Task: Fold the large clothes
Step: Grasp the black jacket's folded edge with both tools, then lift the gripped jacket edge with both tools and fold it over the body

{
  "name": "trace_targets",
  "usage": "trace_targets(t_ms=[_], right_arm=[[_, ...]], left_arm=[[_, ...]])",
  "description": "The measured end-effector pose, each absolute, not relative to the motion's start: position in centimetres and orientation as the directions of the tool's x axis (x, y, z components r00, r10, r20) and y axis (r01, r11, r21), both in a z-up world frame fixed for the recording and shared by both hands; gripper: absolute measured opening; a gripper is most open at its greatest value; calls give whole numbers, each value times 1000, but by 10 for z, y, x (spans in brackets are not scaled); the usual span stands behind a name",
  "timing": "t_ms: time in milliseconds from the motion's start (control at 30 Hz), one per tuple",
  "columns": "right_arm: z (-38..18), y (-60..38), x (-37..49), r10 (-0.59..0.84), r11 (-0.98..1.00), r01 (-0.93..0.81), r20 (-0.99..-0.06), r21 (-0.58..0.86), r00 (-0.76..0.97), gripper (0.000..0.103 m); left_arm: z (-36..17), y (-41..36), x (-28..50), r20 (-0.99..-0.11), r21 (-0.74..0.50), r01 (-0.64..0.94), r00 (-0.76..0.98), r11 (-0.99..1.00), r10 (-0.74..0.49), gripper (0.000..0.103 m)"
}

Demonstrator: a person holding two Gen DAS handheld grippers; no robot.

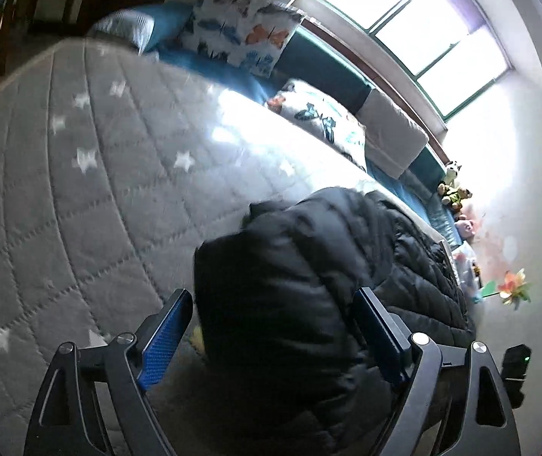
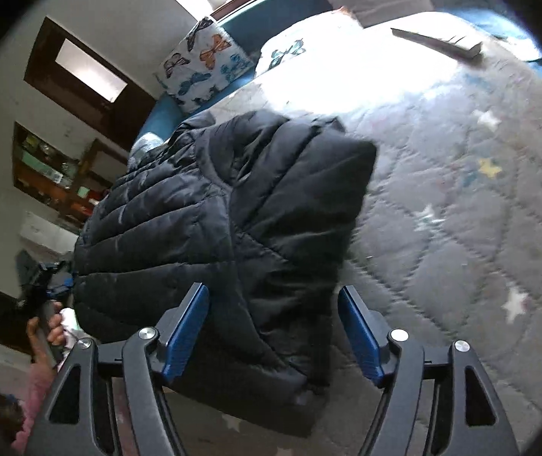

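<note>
A black quilted puffer jacket (image 1: 309,266) lies bunched and folded over on a grey bedspread. In the left wrist view my left gripper (image 1: 273,336) stands wide open, and a thick fold of the jacket fills the space between its blue pads without being pinched. The right wrist view shows the same jacket (image 2: 214,209) from its other side. My right gripper (image 2: 273,334) is also open around the jacket's near edge, with the right pad clear of the cloth. At the left edge of that view a person's hand (image 2: 52,328) holds the other gripper's handle.
The grey star-patterned quilt (image 1: 81,190) (image 2: 461,228) covers the bed. Butterfly pillows (image 1: 240,30) (image 2: 198,64) lean at the far side under a bright window (image 1: 423,26). Stuffed toys (image 1: 453,190) sit by the wall. A flat dark item (image 2: 442,43) lies on the bed. Shelves (image 2: 50,174) stand beyond.
</note>
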State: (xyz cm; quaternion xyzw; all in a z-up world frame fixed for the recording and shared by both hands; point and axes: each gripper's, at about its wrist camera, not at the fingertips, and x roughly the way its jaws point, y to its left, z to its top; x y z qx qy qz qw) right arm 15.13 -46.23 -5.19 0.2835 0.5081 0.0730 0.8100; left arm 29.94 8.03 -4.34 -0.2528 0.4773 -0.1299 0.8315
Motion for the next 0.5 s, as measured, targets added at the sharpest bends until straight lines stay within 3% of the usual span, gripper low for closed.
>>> trace_targets(t_ms=[167,500], right_arm=[[-59,-460,158,402,838,157,-784,523,473,90],[-80,-470,170,470,780,185,-755,598,457,103]], left_arm=[[-67,88,298,-667,-664,-18,467,748,-581,98],[-78,57,291,-668,-662,75,391,746,-633,103]])
